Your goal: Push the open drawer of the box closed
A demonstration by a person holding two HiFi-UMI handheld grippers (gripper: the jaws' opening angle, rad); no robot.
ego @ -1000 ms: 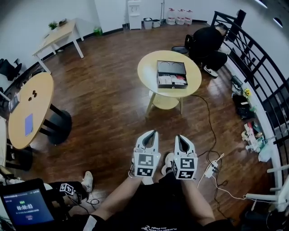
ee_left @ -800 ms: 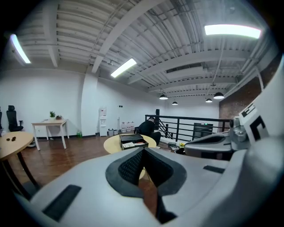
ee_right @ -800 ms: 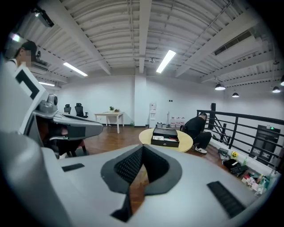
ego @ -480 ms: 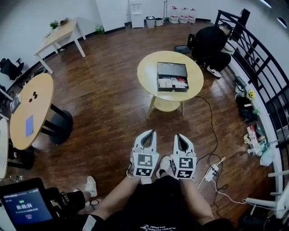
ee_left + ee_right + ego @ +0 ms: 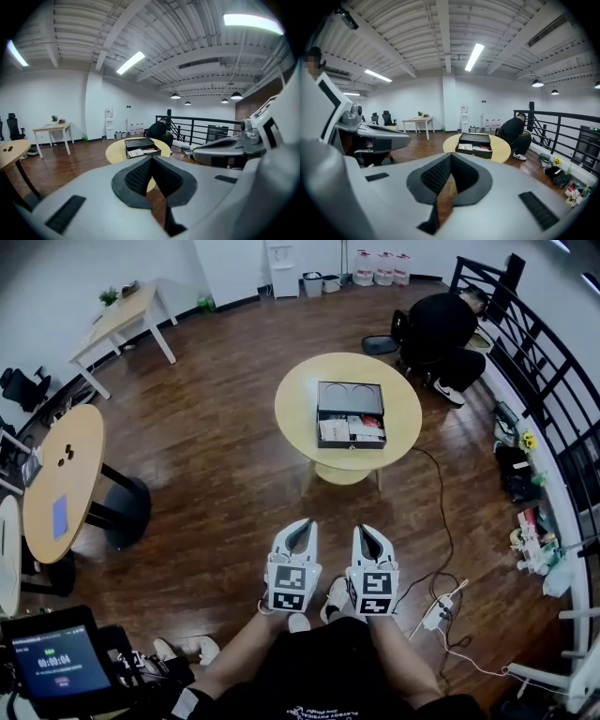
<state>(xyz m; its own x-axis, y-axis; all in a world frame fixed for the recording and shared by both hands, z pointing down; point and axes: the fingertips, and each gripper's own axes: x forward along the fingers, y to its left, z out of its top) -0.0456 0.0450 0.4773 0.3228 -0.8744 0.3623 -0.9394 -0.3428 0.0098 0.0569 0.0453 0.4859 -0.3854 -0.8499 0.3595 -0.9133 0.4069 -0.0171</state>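
The black rectangular box [image 5: 351,396] lies on the round yellow wooden table [image 5: 300,399], well ahead of both grippers and far out of their reach. Its drawer [image 5: 352,430] stands pulled out on the side facing the person and holds white and red items. The box's upper part shows two round recesses.

The left gripper [image 5: 301,526] and the right gripper [image 5: 363,532] hang side by side, low and close to the person's body. Both point forward over the dark brown plank floor [image 5: 216,446].

In the left gripper view the jaws are pressed together at their tips with nothing between them, and the box [image 5: 142,146] shows just above the joined tips. The right gripper view shows the same: tips meeting, nothing held, the box [image 5: 475,144] beyond and slightly right.

Behind the table a person in black clothes [image 5: 441,329] crouches beside a black metal railing [image 5: 539,362].
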